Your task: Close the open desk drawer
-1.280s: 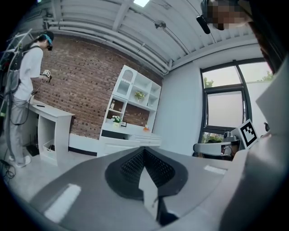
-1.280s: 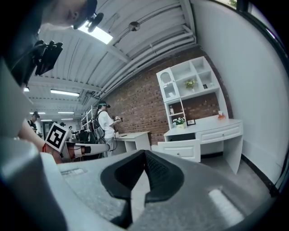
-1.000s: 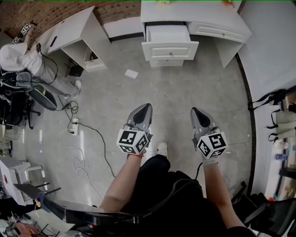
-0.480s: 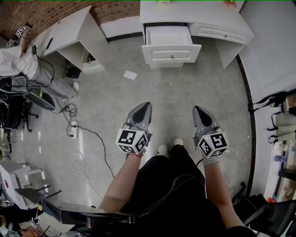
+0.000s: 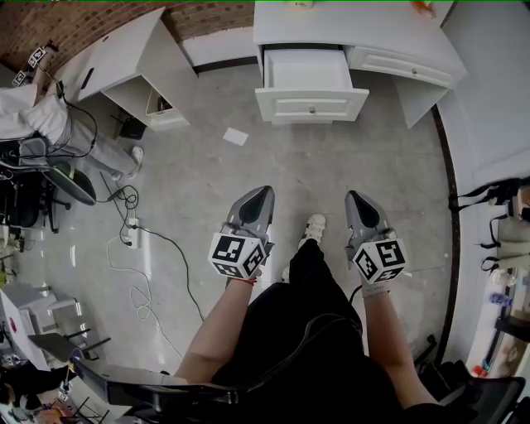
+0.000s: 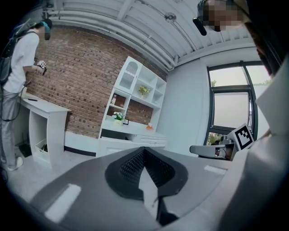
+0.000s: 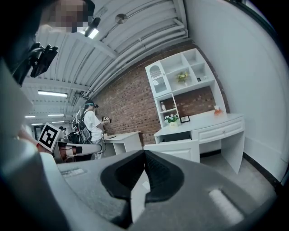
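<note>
Both grippers were shut, jaws pressed together with nothing between them. In the head view the left gripper [image 5: 262, 195] and the right gripper [image 5: 354, 199] hung side by side over the floor [image 5: 364, 166], each in 1 hand, tips aimed toward the desk [image 5: 356, 21]. In its own view the left gripper [image 6: 143, 151] showed its 2 dark pads meeting at the tip, and the right gripper [image 7: 144, 156] showed the same.

At the floor's far edge the desk stood against the wall, and the drawer [image 5: 312, 106] stuck out of it, pulled open, its white front with 1 small knob facing the person. A 2nd drawer [image 5: 391, 65] just beside it sat flush with the desk. Both grippers were well apart from the open drawer, with bare floor between. The right gripper view caught the drawer [image 7: 174, 150] standing out below the desktop.

1 white shoe [image 5: 315, 225] stood on the floor between the 2 grippers. A sheet of paper [image 5: 235, 136] lay on the floor near the desk. Near the floor's far left corner stood a side desk [image 5: 124, 54], with a bystander [image 5: 33, 108] next to it and cables [image 5: 141, 248] trailing along the left edge. A brick wall [image 6: 76, 85] and a shelf [image 6: 140, 97] rose behind the desk.
</note>
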`<act>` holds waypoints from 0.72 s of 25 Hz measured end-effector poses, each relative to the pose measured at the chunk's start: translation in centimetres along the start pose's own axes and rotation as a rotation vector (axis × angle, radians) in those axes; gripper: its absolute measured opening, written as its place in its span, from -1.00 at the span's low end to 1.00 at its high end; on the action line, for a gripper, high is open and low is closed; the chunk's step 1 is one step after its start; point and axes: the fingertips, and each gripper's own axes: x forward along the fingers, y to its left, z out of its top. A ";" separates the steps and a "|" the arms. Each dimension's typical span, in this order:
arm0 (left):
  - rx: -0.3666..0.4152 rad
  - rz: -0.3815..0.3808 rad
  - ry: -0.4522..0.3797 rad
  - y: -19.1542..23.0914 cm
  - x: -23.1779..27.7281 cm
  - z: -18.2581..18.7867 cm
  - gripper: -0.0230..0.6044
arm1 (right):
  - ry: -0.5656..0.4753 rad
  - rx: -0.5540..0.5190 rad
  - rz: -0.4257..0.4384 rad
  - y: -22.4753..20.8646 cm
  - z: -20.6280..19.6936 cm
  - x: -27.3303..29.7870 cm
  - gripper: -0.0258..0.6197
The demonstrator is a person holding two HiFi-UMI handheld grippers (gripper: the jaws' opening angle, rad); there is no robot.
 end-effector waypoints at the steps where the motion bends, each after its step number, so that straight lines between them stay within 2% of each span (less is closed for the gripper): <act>1: 0.000 0.004 0.001 0.3 0.5 0.1 -0.92 | -0.001 0.002 0.004 -0.3 0.2 0.7 -0.91; 12: -0.015 0.049 0.007 4.0 7.0 1.3 -0.92 | 0.038 -0.005 0.054 -4.1 0.9 7.8 -0.91; 18: -0.027 0.041 0.034 5.4 11.3 0.8 -0.92 | 0.055 0.005 0.069 -6.5 0.9 11.7 -0.91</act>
